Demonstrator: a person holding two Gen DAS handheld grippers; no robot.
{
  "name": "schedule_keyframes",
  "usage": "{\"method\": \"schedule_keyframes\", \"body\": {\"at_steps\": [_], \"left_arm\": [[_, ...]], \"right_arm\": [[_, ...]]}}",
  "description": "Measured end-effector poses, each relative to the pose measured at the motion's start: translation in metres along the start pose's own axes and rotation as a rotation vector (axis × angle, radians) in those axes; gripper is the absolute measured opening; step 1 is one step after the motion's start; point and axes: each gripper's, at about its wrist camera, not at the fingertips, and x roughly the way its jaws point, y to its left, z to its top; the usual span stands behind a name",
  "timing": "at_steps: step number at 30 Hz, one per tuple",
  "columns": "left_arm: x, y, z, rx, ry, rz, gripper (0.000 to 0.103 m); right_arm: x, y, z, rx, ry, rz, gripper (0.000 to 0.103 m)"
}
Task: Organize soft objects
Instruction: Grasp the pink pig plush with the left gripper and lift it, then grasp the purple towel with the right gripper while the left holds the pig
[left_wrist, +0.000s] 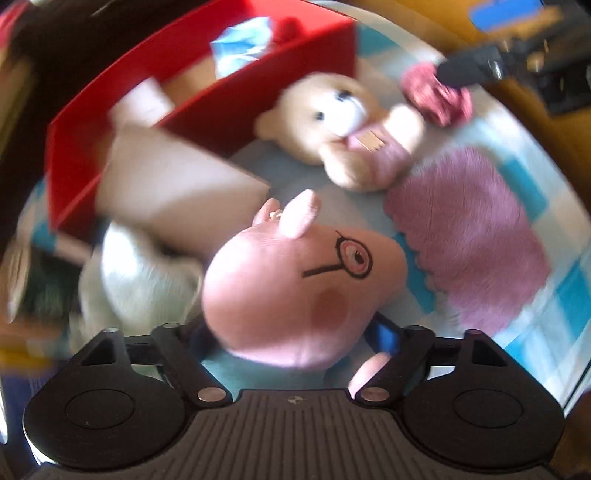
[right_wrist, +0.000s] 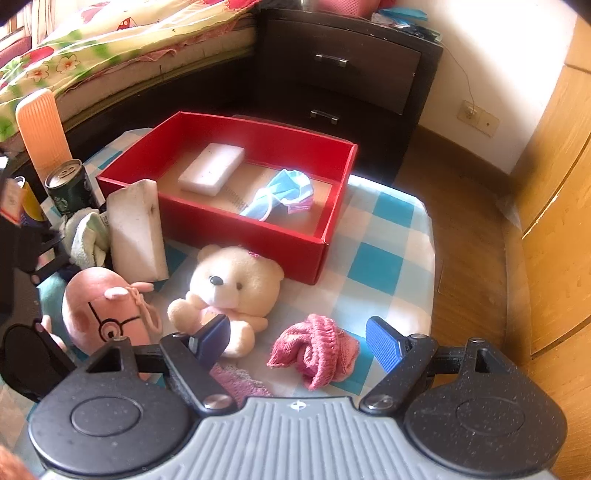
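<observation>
On checked table (right_wrist: 384, 236): box (right_wrist: 258, 225) at 12, holding sponge (right_wrist: 211, 169) and mask (right_wrist: 284, 195); bear (right_wrist: 229, 291) center, pig plush (right_wrist: 103, 310) at 9, knit cloth (right_wrist: 317, 350) at 5.

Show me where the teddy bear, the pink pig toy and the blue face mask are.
teddy bear (right_wrist: 236, 280): right wrist view, on its face.
pink pig toy (left_wrist: 295, 291): left wrist view, on its head.
blue face mask (right_wrist: 284, 194): right wrist view, on its crumpled middle, inside the red box.

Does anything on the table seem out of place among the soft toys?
Yes. A green drink can stands at the table's left edge, beside a crumpled towel. It is rigid metal, unlike the plush toys around it.
</observation>
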Motion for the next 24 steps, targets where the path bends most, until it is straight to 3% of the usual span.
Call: {"method": "schedule_keyframes", "body": {"at_steps": [3, 8, 11, 14, 17, 24], "left_arm": [[-0.014, -0.005, -0.013, -0.085, 0.008, 0.005, 0.075], [-0.043, -0.012, -0.035, -0.19, -0.069, 0.071, 0.075], [-0.053, -0.006, -0.036, -0.306, -0.098, 0.088, 0.074], [-0.062, 0.002, -0.033, -0.376, -0.131, 0.162, 0.074], [-0.064, 0.007, -0.025, -0.447, -0.162, 0.161, 0.074], [-0.081, 0.011, -0.027, -0.501, -0.237, 0.21, 0.074]], "right_arm": [[-0.001, 0.003, -0.002, -0.004, 0.001, 0.009, 0.059], [0.005, 0.014, -0.008, -0.023, 0.034, 0.027, 0.059], [0.009, 0.02, -0.012, -0.028, 0.049, 0.028, 0.059], [0.013, 0.028, -0.017, -0.037, 0.06, 0.023, 0.059], [0.019, 0.037, -0.025, -0.05, 0.089, 0.025, 0.059], [0.029, 0.054, -0.037, -0.069, 0.128, 0.049, 0.059]]}}
